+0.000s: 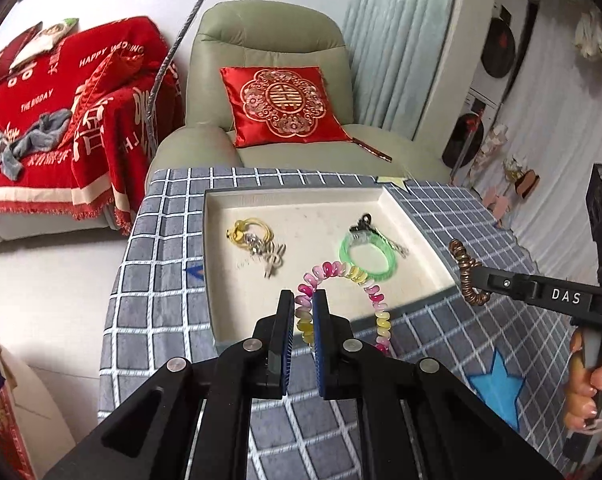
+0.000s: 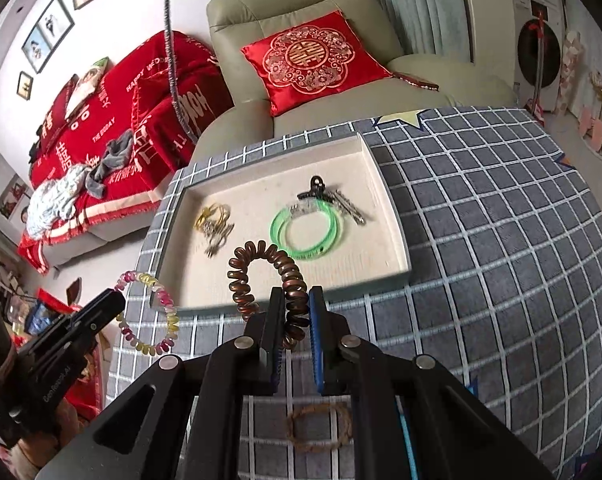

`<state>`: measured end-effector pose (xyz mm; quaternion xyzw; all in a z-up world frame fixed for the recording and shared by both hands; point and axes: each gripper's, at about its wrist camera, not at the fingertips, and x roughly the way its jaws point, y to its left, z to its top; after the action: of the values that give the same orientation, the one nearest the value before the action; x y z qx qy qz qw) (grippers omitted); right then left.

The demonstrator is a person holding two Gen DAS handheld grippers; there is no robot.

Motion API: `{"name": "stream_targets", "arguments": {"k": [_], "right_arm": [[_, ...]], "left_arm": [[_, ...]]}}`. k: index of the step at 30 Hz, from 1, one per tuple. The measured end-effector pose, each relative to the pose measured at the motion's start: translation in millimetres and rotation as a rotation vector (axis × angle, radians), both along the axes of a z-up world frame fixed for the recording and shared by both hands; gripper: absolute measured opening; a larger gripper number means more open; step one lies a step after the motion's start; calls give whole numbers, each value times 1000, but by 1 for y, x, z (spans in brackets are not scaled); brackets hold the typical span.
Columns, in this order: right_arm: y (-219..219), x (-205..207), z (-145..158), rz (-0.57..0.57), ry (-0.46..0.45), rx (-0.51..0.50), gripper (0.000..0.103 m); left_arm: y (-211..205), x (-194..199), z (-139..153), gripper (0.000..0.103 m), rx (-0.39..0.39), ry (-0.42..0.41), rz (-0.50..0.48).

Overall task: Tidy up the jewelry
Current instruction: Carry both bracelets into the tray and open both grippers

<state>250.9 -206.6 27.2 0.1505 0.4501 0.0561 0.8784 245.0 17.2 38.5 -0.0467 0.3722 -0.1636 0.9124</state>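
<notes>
The left gripper (image 1: 303,300) pinched a pastel coil bracelet (image 1: 353,280) above the tray (image 1: 261,196). The right gripper (image 2: 295,300), marked "DAS", clamped a brown coil bracelet (image 2: 261,260); the blanket (image 1: 41,92) read "HAPPY WEDDING".

The tray (image 2: 385,184) floor lies bare through its middle and along the near edge, open from above. A yellow band cluster (image 2: 215,222) crowds its left part; green bangles (image 2: 307,232) with a black clip (image 2: 316,188) and metal pins fill the right. Raised walls ring it. On the worktop (image 2: 501,240) right of the tray the checked cloth is bare; a brown cord loop (image 2: 319,426) lies near, under the right gripper.
</notes>
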Motion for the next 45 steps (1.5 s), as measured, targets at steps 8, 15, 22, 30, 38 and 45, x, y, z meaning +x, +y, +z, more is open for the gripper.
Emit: {"name": "stream_targets", "arguments": {"k": [8,15,22,30,38,45], "right_arm": [[-2,46,-2,-15,2,-30,13],[-1,81,-17,-13,21,-33,13],[2,103,-39,-17,38,-82,13],[5,114,-60,-10,47,-139,13],[6,117,-74,-6,81,-140,13],[8,116,-75,1,87,-139,14]], "left_arm": [[-8,44,-4,24,21,12,38],[-18,80,-17,24,44,34,50],[-31,109,-47,24,96,108,57],[-38,118,-68,24,144,143,54],[-45,118,-79,24,202,148,54],[-47,118,-79,24,215,138,66]]}}
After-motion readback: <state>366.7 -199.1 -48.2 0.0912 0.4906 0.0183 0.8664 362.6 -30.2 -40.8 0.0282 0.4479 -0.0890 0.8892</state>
